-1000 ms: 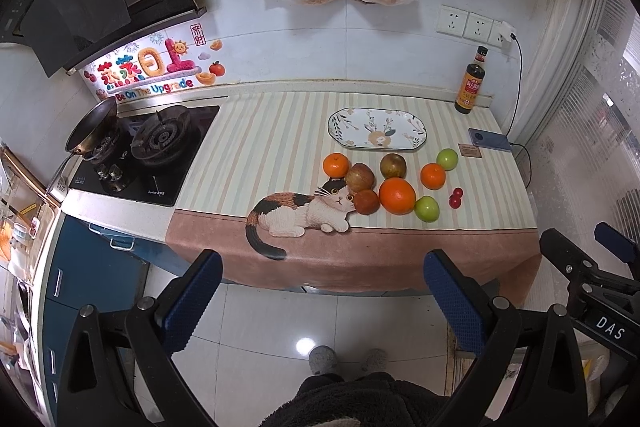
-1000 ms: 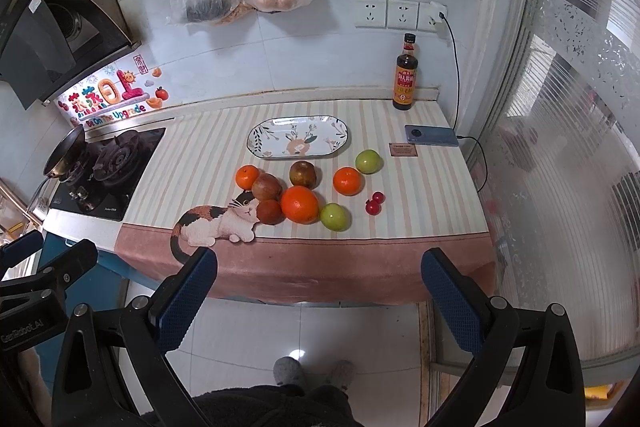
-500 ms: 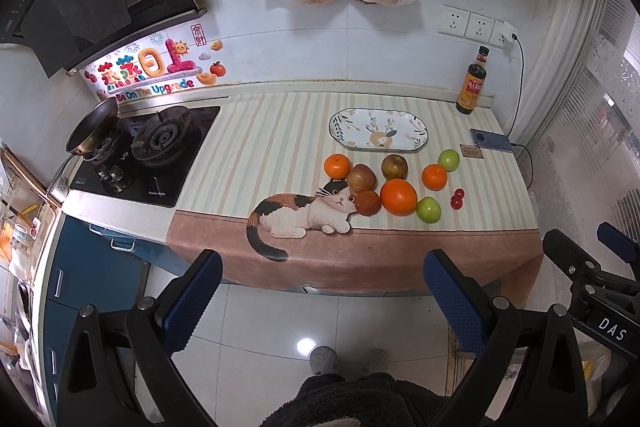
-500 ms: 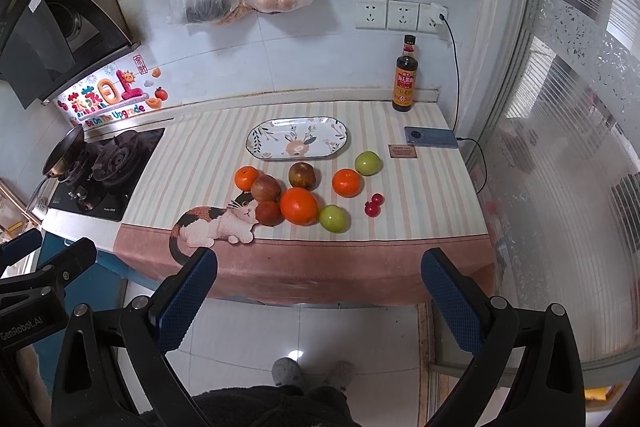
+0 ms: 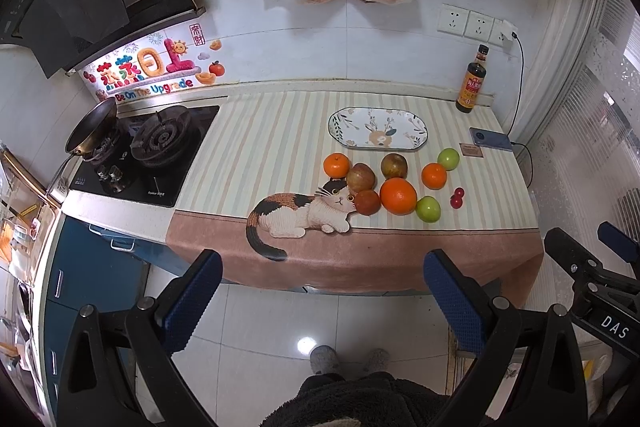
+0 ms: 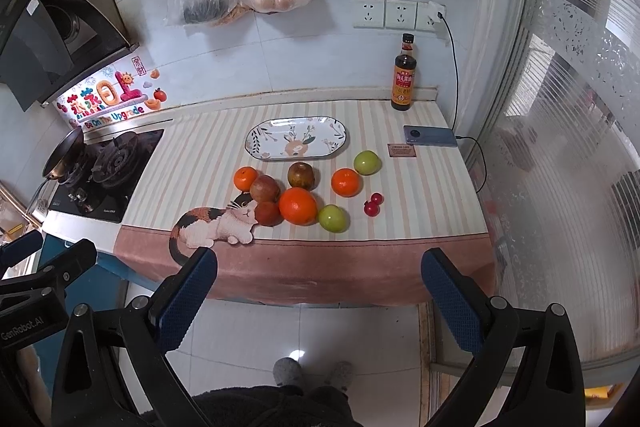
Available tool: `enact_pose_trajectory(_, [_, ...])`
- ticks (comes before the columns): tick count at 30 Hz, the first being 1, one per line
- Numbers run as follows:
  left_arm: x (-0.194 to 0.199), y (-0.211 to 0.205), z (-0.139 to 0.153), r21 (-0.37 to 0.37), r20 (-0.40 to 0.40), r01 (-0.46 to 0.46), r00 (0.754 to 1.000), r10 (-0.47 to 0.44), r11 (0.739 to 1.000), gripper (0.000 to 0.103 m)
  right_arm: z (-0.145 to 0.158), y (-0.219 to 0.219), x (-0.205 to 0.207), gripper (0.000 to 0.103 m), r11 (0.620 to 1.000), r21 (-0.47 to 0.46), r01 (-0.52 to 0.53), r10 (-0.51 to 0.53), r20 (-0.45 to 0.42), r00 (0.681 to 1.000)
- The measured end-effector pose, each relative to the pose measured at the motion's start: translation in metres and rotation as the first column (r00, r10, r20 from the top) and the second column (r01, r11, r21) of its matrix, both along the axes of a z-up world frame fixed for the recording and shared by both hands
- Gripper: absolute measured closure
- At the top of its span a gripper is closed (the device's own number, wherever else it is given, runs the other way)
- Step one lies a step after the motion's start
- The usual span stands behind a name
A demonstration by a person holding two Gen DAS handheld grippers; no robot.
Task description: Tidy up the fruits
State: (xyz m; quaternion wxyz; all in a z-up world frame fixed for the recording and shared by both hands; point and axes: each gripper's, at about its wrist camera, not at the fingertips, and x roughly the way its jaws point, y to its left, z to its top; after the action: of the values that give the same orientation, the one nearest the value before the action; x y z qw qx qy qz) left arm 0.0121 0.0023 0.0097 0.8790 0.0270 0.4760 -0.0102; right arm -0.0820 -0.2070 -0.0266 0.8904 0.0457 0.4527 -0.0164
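Note:
Loose fruit lies on the striped counter cloth: a big orange [image 5: 398, 195] [image 6: 297, 205], two smaller oranges [image 5: 434, 175] [image 6: 346, 182], reddish-brown apples [image 5: 394, 165] [image 6: 301, 175], two green apples [image 5: 428, 209] [image 6: 332, 218] and small red cherry tomatoes [image 5: 457, 197] [image 6: 373, 204]. Behind them sits an empty oval patterned plate [image 5: 378, 129] [image 6: 295, 143]. My left gripper [image 5: 320, 297] and right gripper [image 6: 318, 293] both hang open over the floor, well short of the counter's front edge, holding nothing.
A gas hob [image 5: 154, 151] with a pan [image 5: 91, 127] is on the left. A sauce bottle [image 6: 404, 75], a phone [image 6: 430, 135] on a cable and a small card stand at the back right. Bags and scissors hang on the wall. A glass partition [image 6: 560, 147] bounds the right.
Both views have crept very slightly toward the counter; the fruit and plate have not moved and both grippers stay open.

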Motion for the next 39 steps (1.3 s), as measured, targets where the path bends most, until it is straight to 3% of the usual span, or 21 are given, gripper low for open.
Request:
enact_pose_trajectory(34, [0.0,0.003,-0.006,-0.004,0.008,-0.002,1.0,0.002,1.0,0.0,0.0,0.003,0.001,0.0,1.0,-0.004,-0.005,0.005,0.005,1.0])
enact_pose_trajectory(39, [0.015,0.014,-0.013,0.012,0.058,-0.043,0.997,0.043,0.999,0.0,-0.004,0.007,0.014,0.0,0.999,0.032,0.029,-0.03,0.013,0.999])
